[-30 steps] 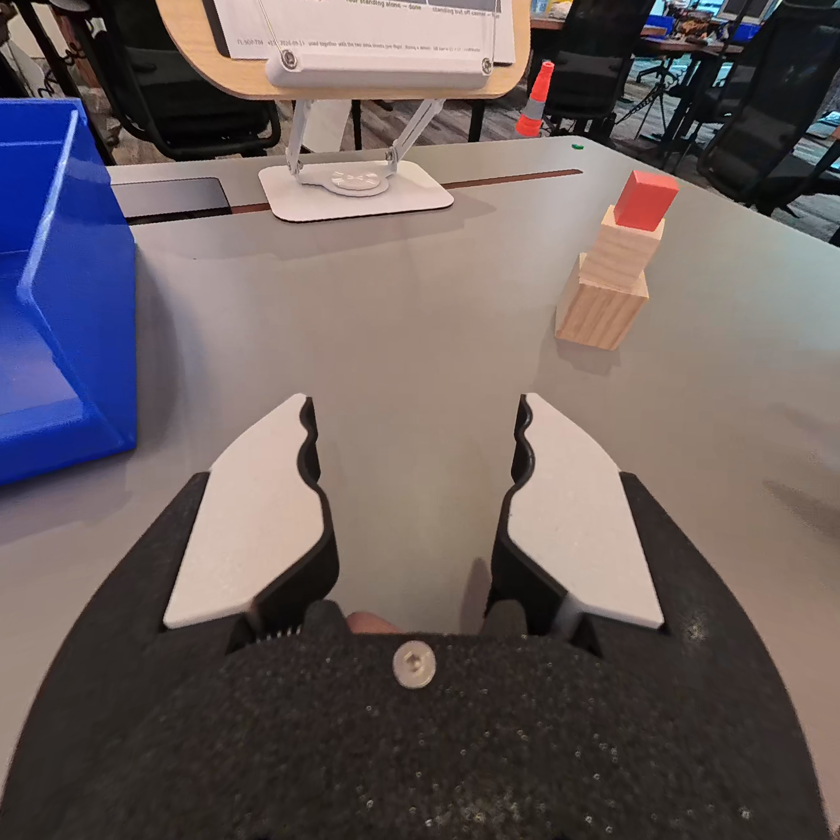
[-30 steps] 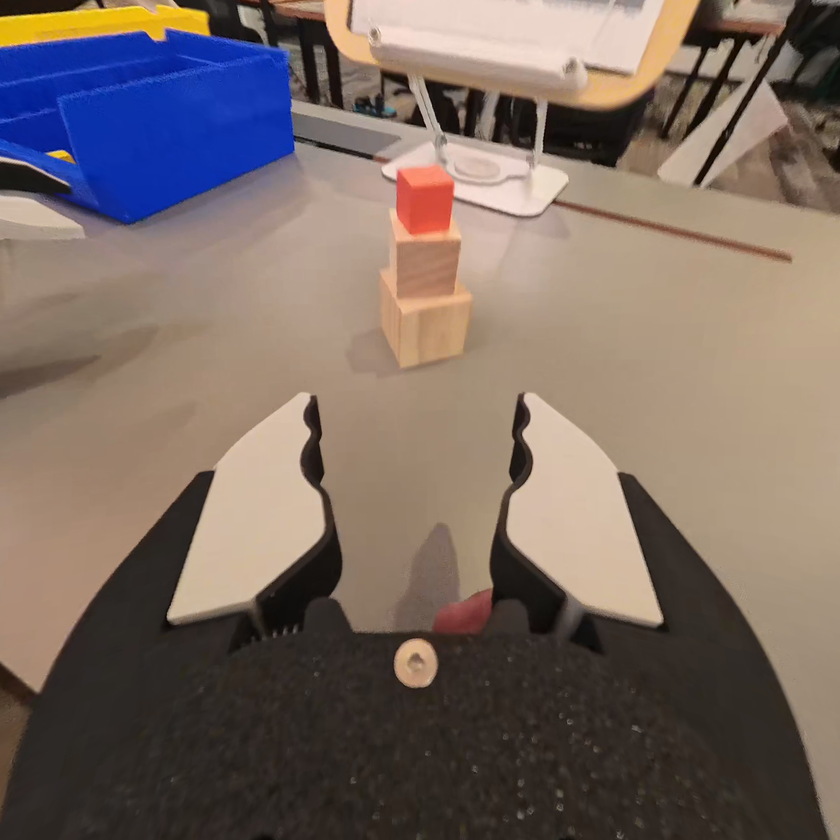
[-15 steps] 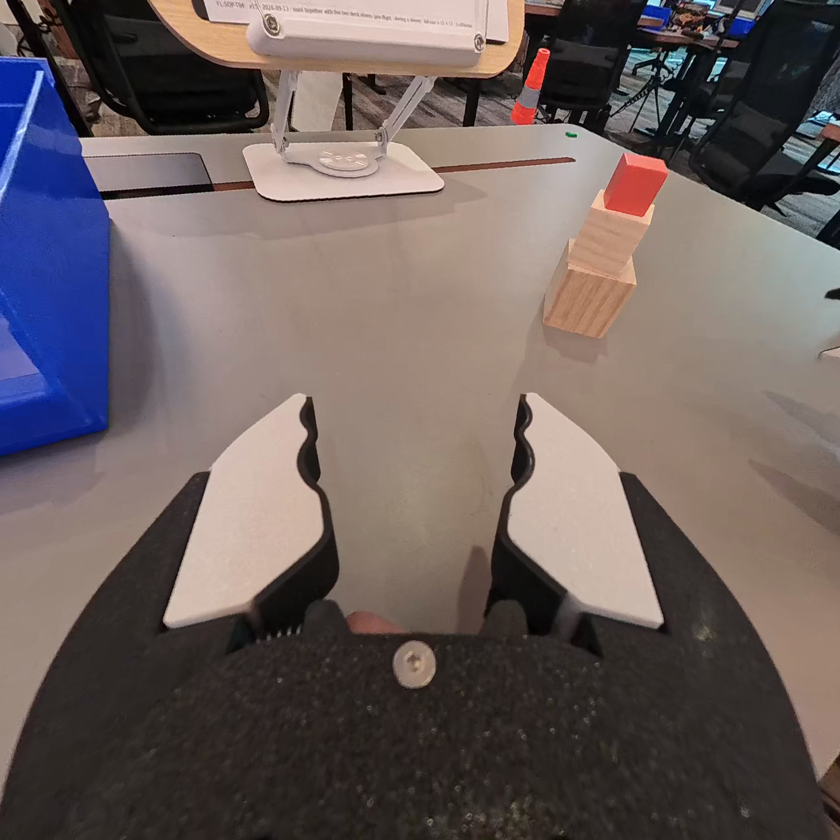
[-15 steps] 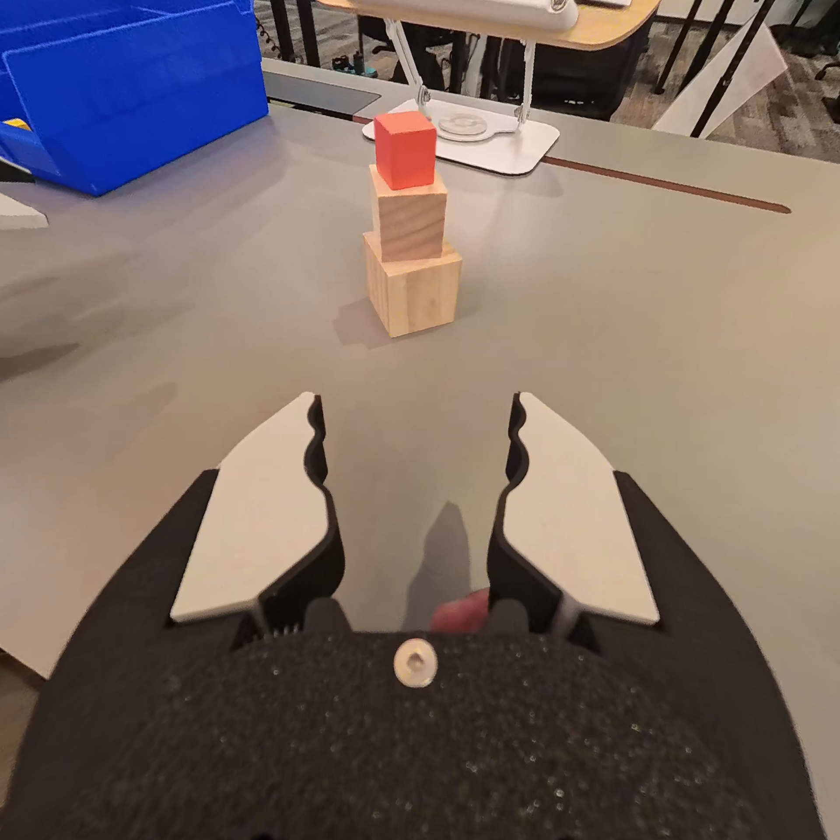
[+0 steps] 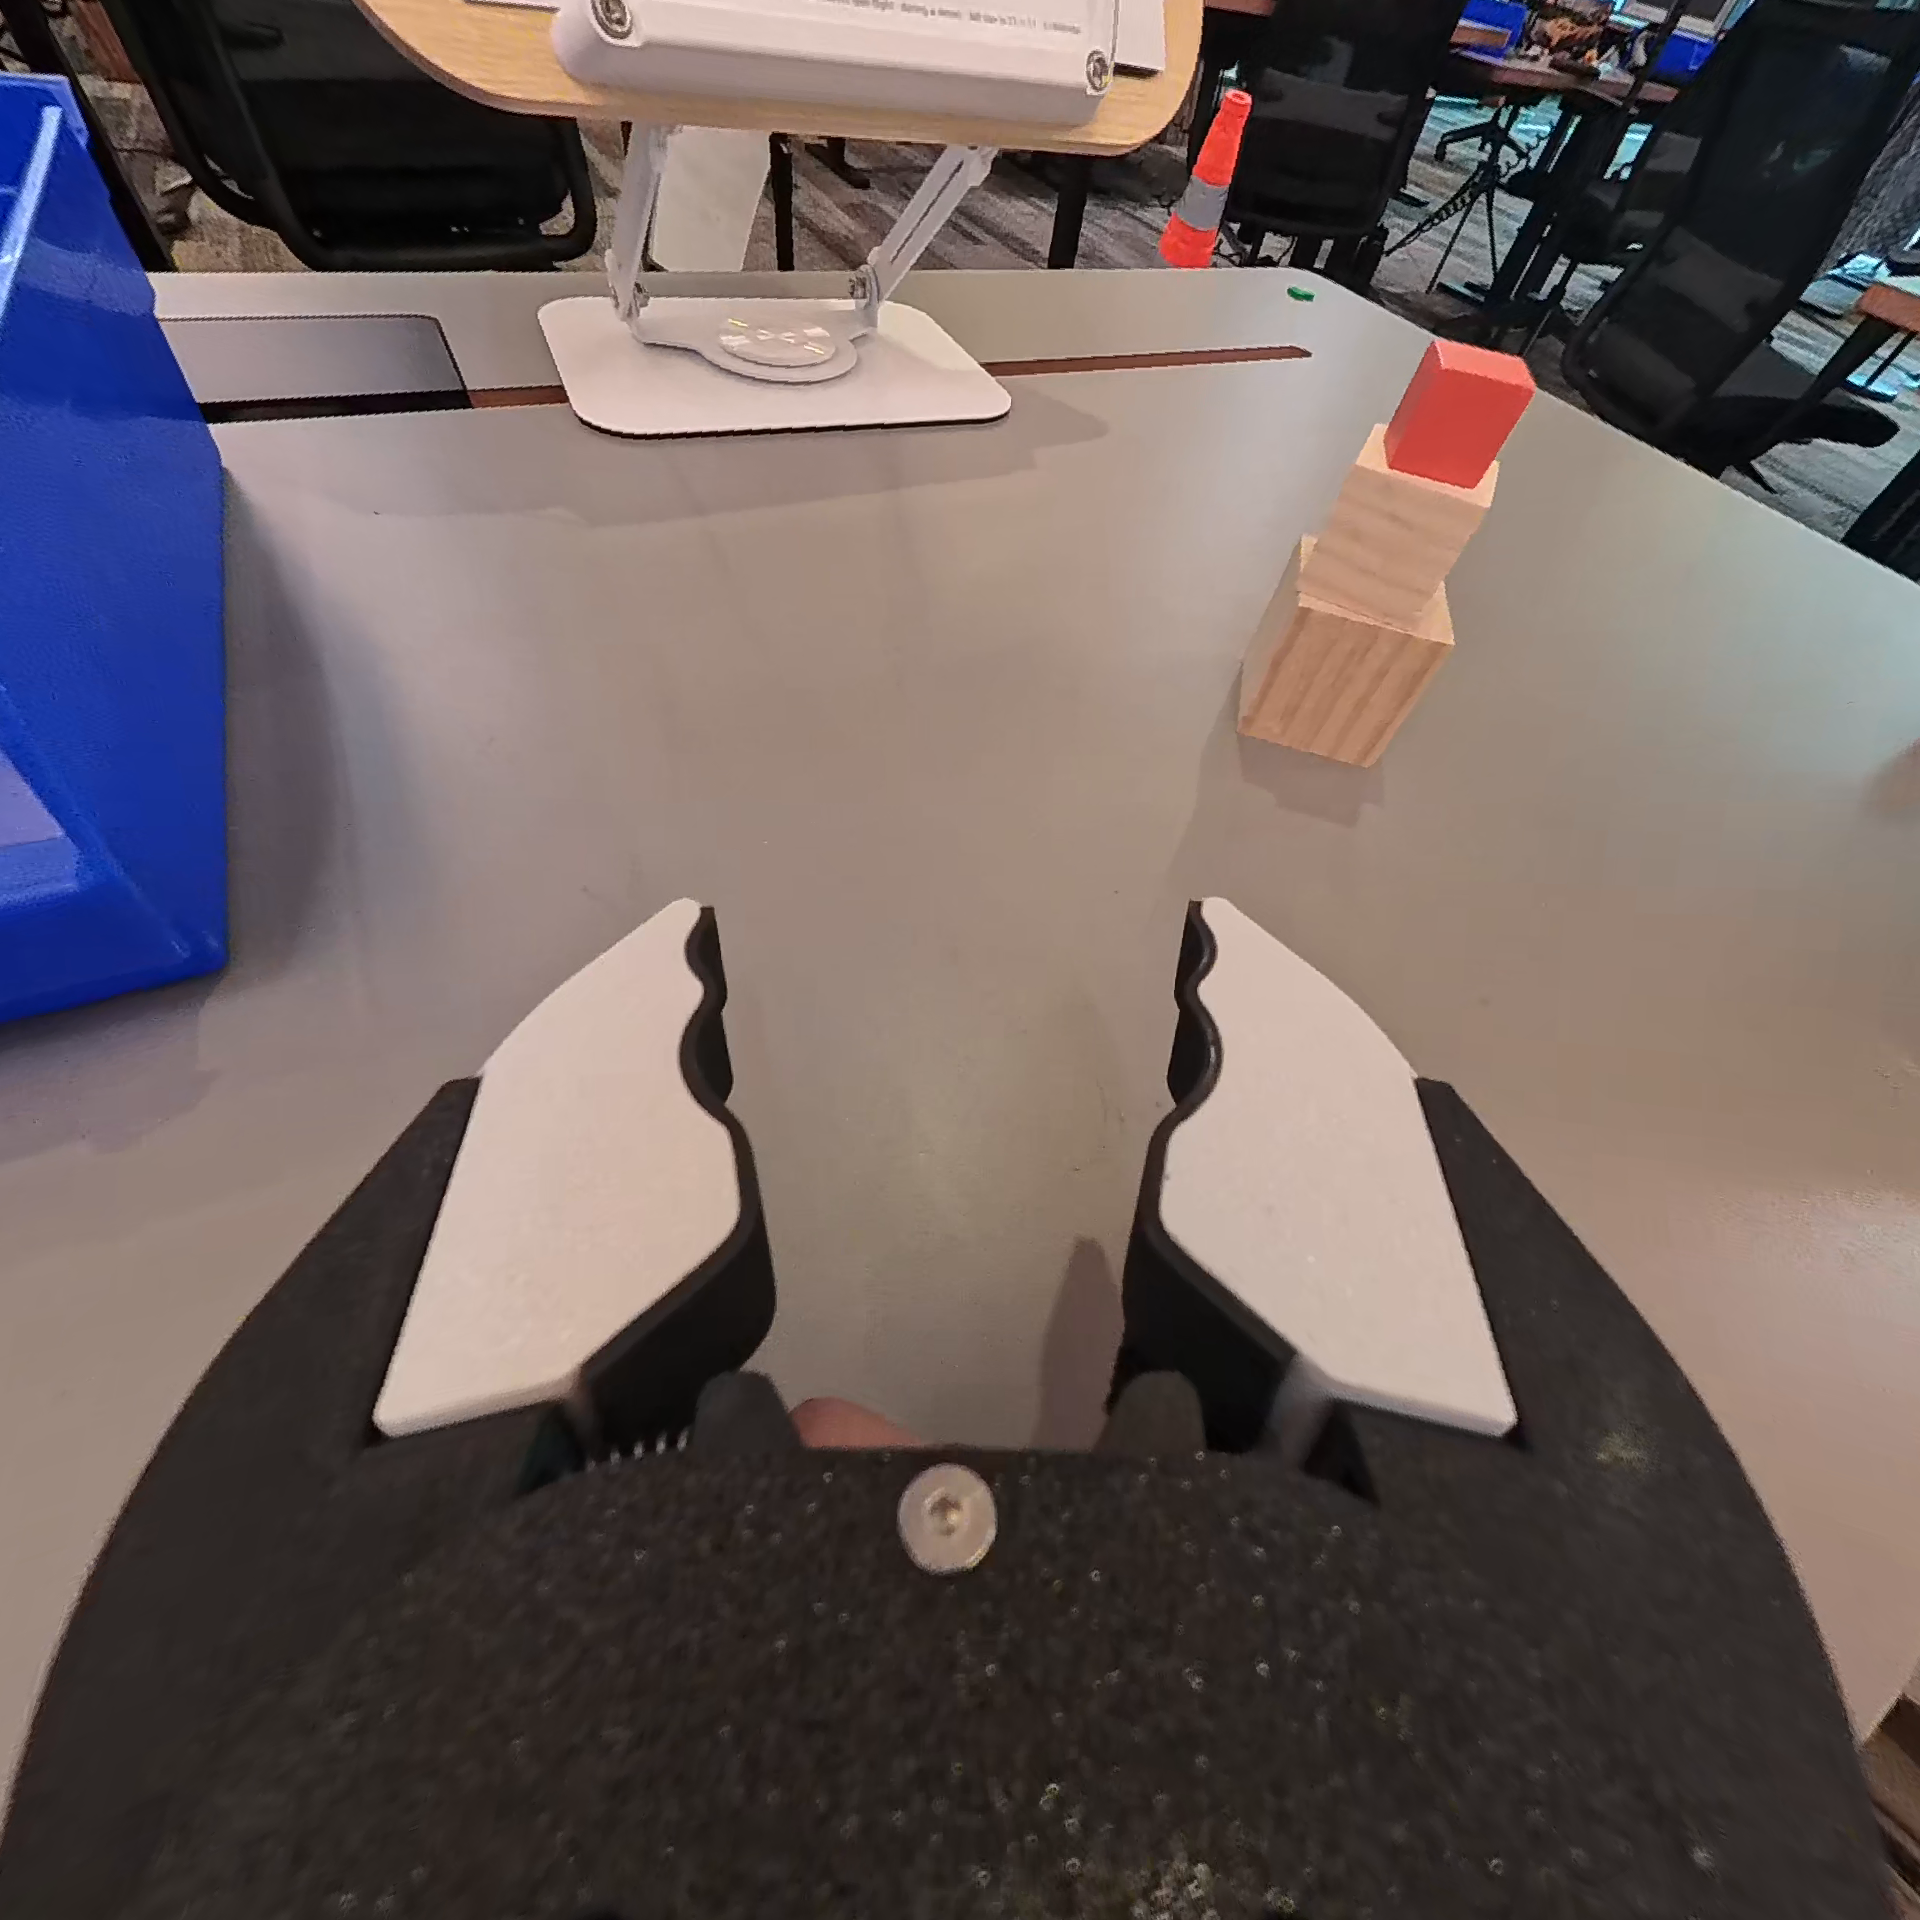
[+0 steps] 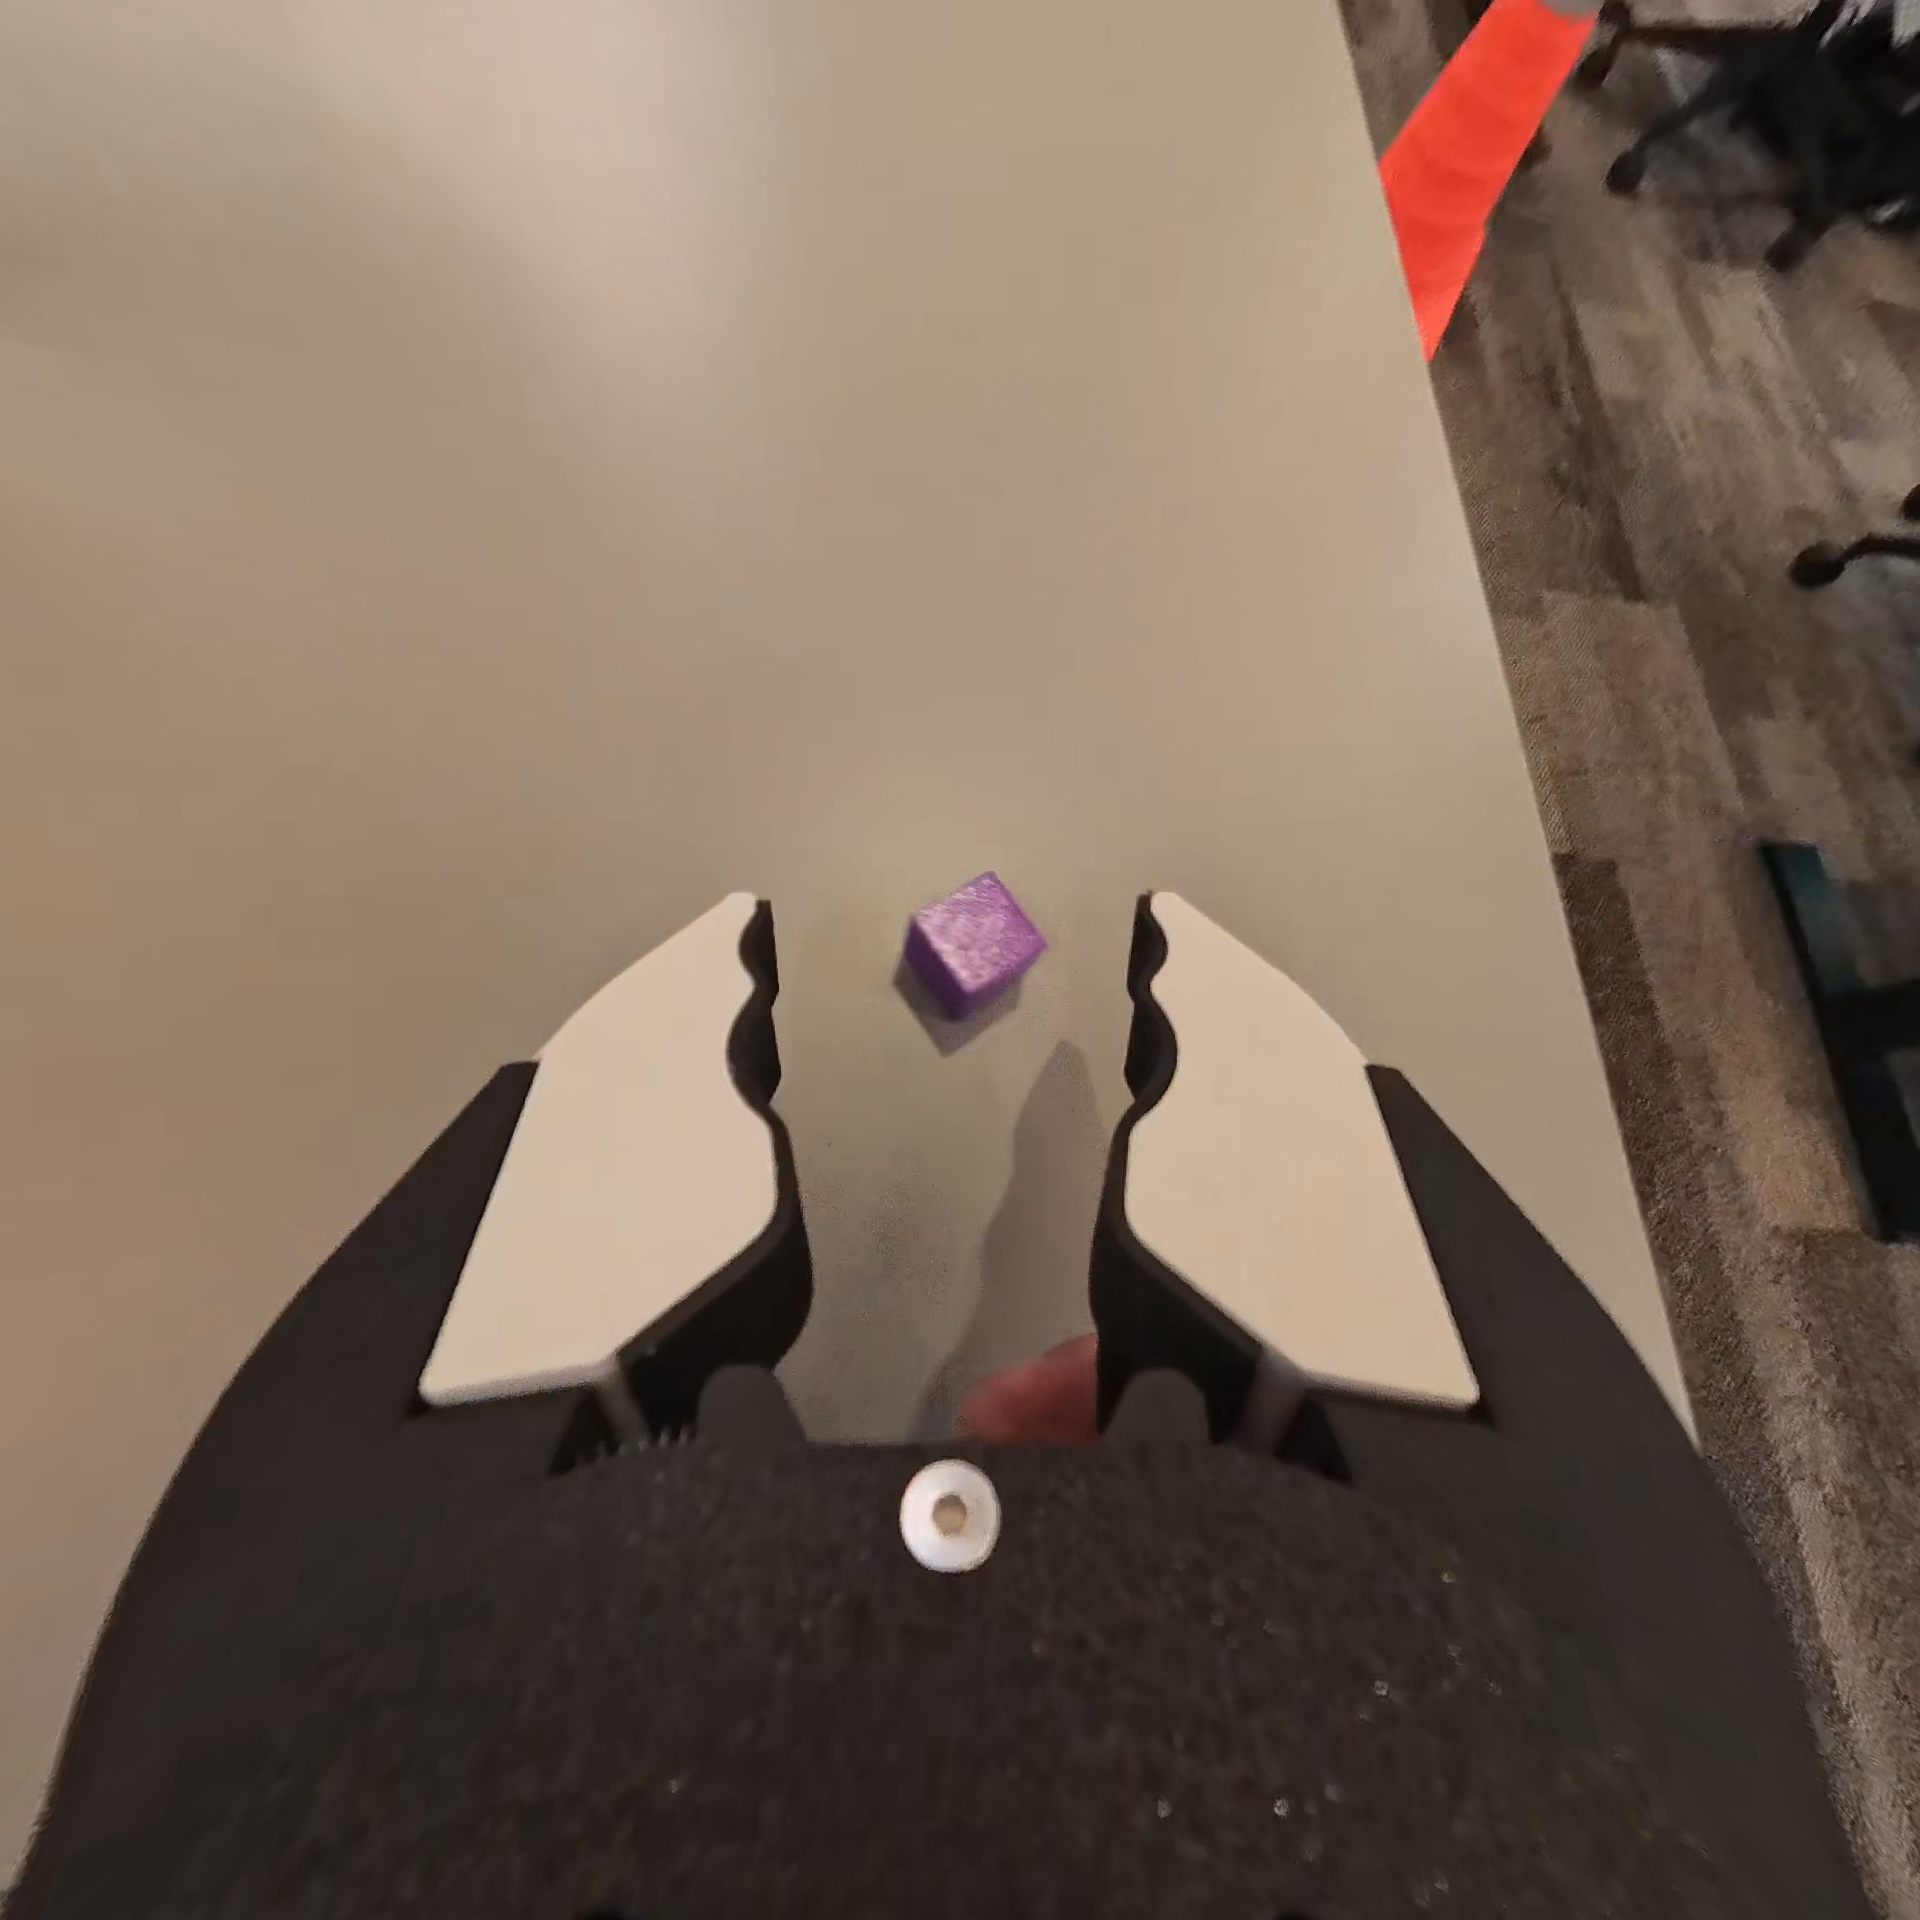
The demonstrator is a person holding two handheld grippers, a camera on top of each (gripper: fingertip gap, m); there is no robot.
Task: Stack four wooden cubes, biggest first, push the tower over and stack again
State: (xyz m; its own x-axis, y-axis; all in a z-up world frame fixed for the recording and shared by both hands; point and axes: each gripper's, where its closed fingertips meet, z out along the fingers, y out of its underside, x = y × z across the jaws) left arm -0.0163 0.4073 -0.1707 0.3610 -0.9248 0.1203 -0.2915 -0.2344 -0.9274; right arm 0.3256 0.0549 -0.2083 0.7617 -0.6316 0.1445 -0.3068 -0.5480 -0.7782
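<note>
Purple cube (image 6: 971,956), smallest of the four, sits alone on the grey table (image 6: 520,520), near the table's right edge, turned corner-on to the right gripper (image 6: 954,914). It lies just beyond the gap between that gripper's fingertips, slightly right of the gap's centre, not touching either finger. Right gripper is spread wide and empty, angled down at the cube

Tower so far: red cube (image 5: 1455,414) on the mid wooden cube (image 5: 1397,540) on the big wooden cube (image 5: 1340,665), three high, each level rotated a bit off the one below. Purple cube is out of the left wrist view, so the gap between it and the tower can't be judged. Left gripper (image 5: 951,914) is released too, holding nothing, parked over bare table short and left of the tower; blue bin (image 5: 104,623) further left, white stand (image 5: 774,364) behind

Likely step: grab purple, cap the tower

Risks:
- cube sits diagonal to the jaws, so closing on its corners could spin it or squirt it out, maybe off the nearby table edge
- right wrist view is motion-blurred, suggesting a fast approach; overshoot would shove the cube
- red top face is small and skewed, so an off-centre drop or a finger brushing it could topple the stack early
</note>
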